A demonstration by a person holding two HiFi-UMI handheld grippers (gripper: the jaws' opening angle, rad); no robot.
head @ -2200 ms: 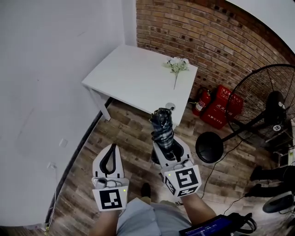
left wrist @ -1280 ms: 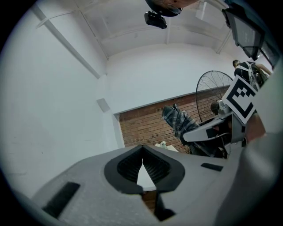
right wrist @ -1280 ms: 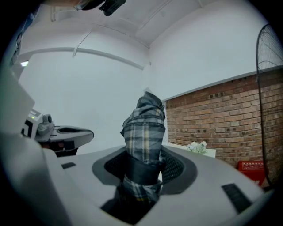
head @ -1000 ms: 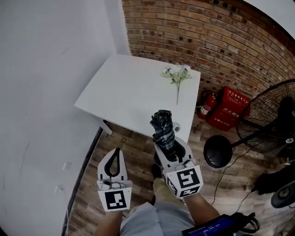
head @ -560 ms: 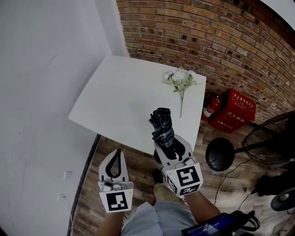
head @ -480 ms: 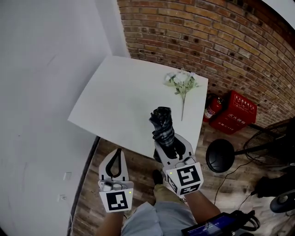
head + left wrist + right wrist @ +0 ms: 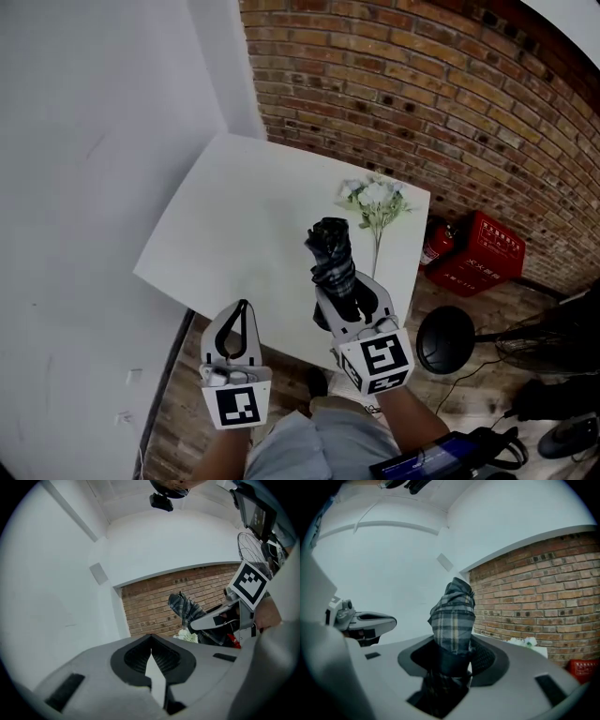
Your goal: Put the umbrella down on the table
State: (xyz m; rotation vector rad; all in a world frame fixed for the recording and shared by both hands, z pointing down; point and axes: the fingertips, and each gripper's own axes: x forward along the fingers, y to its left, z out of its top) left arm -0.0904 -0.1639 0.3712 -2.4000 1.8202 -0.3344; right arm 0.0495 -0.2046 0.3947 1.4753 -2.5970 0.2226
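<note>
A folded plaid umbrella (image 7: 331, 258) stands upright in my right gripper (image 7: 349, 298), whose jaws are shut on its lower part; the same umbrella (image 7: 453, 620) fills the middle of the right gripper view. It hangs over the near edge of the white table (image 7: 244, 234). My left gripper (image 7: 232, 335) is shut with nothing in it, level with the table's near edge and to the left of the right one. In the left gripper view its jaws meet at the tips (image 7: 151, 645), and the umbrella (image 7: 185, 609) shows to the right.
White artificial flowers (image 7: 376, 199) lie on the table's far right. A brick wall (image 7: 422, 84) stands behind, a white wall (image 7: 84, 187) at the left. On the wooden floor to the right are a red box (image 7: 485, 253), a fire extinguisher (image 7: 434, 244) and a fan's round base (image 7: 444, 339).
Both grippers and the umbrella have come forward from over the floor to the table's near edge. The umbrella stays upright in the right gripper, and the left stays shut.
</note>
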